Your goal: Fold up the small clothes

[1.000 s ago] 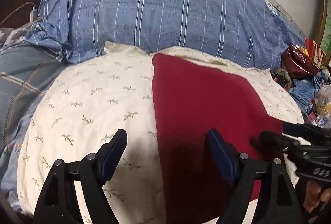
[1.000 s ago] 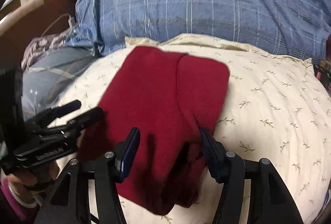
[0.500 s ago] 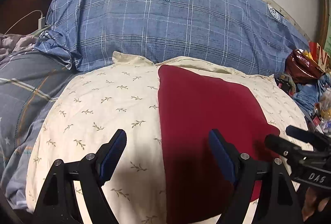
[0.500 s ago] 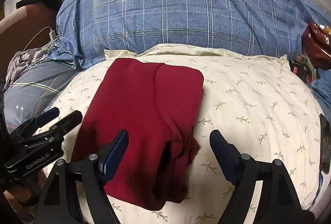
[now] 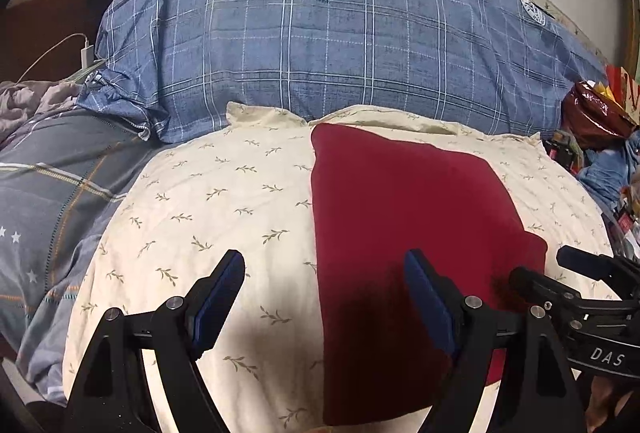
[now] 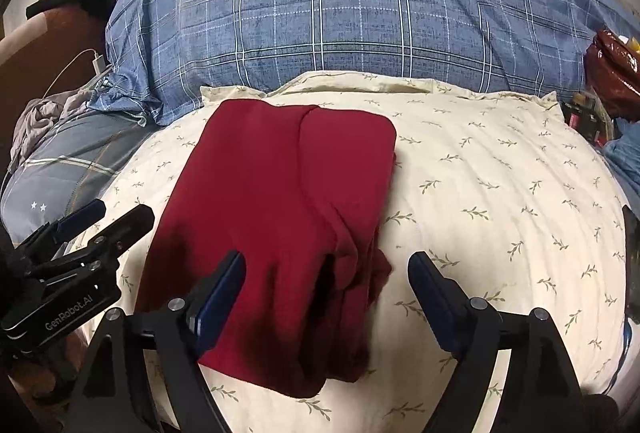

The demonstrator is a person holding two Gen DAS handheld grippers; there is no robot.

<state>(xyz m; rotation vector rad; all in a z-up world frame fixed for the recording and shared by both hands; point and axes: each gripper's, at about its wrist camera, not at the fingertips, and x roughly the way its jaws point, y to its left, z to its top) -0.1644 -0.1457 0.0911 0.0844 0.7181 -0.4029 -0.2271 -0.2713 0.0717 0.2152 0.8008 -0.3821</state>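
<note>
Leftmost, a white charger and a grey plaid quilt border the cream leaf-print pillow; the left gripper hangs wide open and empty over it. Centrally, the folded red garment lies flat on that pillow, the blue plaid pillow behind. Above its rumpled near edge the right gripper gapes, clasping nothing. Rightward sits a shiny red bag
</note>
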